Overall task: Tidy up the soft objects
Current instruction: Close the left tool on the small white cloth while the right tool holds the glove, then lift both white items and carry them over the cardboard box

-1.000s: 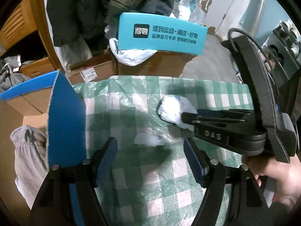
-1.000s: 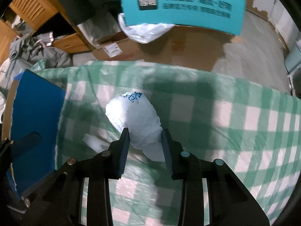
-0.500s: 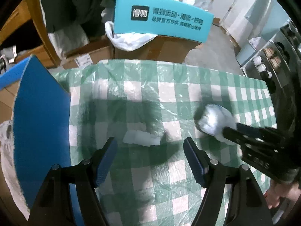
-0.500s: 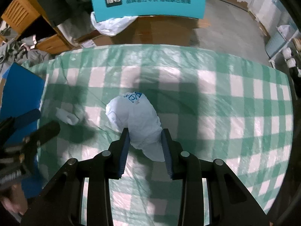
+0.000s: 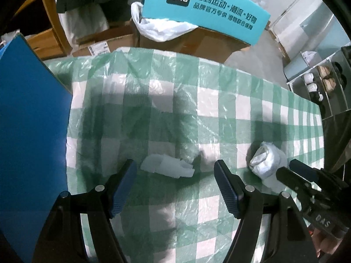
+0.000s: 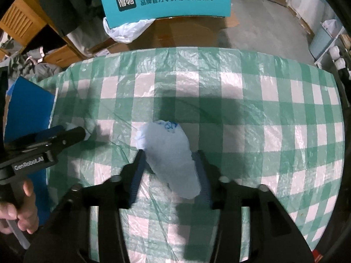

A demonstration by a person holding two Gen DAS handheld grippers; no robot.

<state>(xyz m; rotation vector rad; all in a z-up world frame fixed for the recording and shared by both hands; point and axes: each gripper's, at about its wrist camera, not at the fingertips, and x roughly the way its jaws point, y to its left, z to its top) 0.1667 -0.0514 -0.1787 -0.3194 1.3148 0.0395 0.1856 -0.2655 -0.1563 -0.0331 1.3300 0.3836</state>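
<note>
A white soft bundle with blue print (image 6: 169, 151) is held between the fingers of my right gripper (image 6: 170, 171), just above the green-checked tablecloth (image 6: 252, 114). It also shows in the left wrist view (image 5: 266, 161) at the right, with the right gripper (image 5: 291, 173) behind it. A small crumpled white tissue (image 5: 167, 166) lies on the cloth between the open fingers of my left gripper (image 5: 175, 180). In the right wrist view the left gripper (image 6: 72, 132) sits at the left, its tips by the tissue (image 6: 72, 126).
A blue box flap (image 5: 30, 120) stands at the table's left edge. Beyond the far edge are cardboard boxes (image 5: 197, 41), a teal printed box (image 5: 206, 6) and a white plastic bag (image 5: 162, 28). A shelf with small items (image 5: 318, 81) is at the right.
The right gripper has carried the white bundle to the right, away from the tissue. The left gripper has closed in on the tissue, which now sits between its fingers.
</note>
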